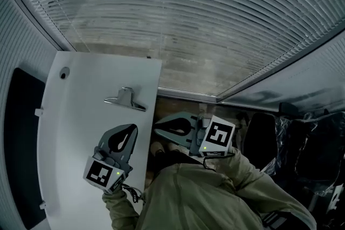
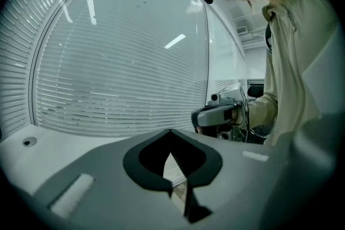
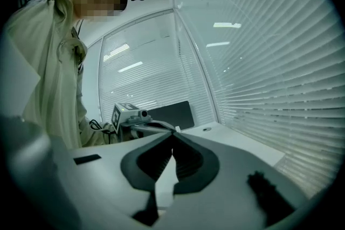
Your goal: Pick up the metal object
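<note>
Seeming stiff, light and slick, the metal object [image 1: 125, 98] wants pinching at its raised middle; left gripper [image 1: 132, 127], right gripper [image 1: 157, 128] both closed, empty

metal object [image 1: 125, 98] lies on table [image 1: 75, 126], ahead of left gripper [image 1: 133, 128].
</note>
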`<state>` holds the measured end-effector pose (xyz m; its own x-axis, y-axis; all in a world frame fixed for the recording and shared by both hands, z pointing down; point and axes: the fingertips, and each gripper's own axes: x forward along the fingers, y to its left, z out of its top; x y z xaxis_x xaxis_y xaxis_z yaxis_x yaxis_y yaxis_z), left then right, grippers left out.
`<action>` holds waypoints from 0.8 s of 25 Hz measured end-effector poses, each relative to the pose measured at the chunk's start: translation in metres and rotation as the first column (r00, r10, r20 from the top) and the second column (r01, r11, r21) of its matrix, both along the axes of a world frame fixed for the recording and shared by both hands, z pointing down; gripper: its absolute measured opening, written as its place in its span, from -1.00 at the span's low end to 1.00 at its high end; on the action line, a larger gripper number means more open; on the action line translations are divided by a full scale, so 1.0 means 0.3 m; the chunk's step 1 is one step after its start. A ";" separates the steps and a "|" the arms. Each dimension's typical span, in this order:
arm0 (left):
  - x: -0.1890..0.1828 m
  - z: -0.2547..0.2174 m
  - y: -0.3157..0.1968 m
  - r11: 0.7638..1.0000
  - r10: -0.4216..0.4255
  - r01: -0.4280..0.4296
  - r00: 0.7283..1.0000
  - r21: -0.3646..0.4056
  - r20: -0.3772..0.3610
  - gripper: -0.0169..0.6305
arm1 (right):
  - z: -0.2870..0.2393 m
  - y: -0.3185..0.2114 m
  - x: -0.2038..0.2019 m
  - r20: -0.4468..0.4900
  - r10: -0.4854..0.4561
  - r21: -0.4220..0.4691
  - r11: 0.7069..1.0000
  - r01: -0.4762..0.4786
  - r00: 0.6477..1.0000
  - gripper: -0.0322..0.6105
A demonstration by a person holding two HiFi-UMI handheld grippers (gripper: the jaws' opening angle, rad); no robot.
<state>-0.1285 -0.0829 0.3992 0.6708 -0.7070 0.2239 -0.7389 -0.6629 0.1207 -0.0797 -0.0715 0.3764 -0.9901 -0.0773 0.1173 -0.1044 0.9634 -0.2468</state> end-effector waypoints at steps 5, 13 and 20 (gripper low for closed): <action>-0.050 0.041 -0.115 0.993 -0.111 0.111 0.994 -0.045 0.008 -0.94 | 0.073 -0.075 -0.028 -0.030 -0.071 -0.058 0.996 0.069 0.997 -0.89; -0.155 0.202 -0.307 0.967 -0.205 0.216 0.975 -0.138 0.088 -0.72 | 0.222 -0.179 -0.118 -0.078 -0.177 -0.136 0.977 0.165 0.981 -0.89; -0.189 0.394 -0.418 0.928 -0.218 0.252 0.965 -0.273 0.147 -0.24 | 0.348 -0.243 -0.184 -0.115 -0.226 -0.181 0.962 0.203 0.967 -0.89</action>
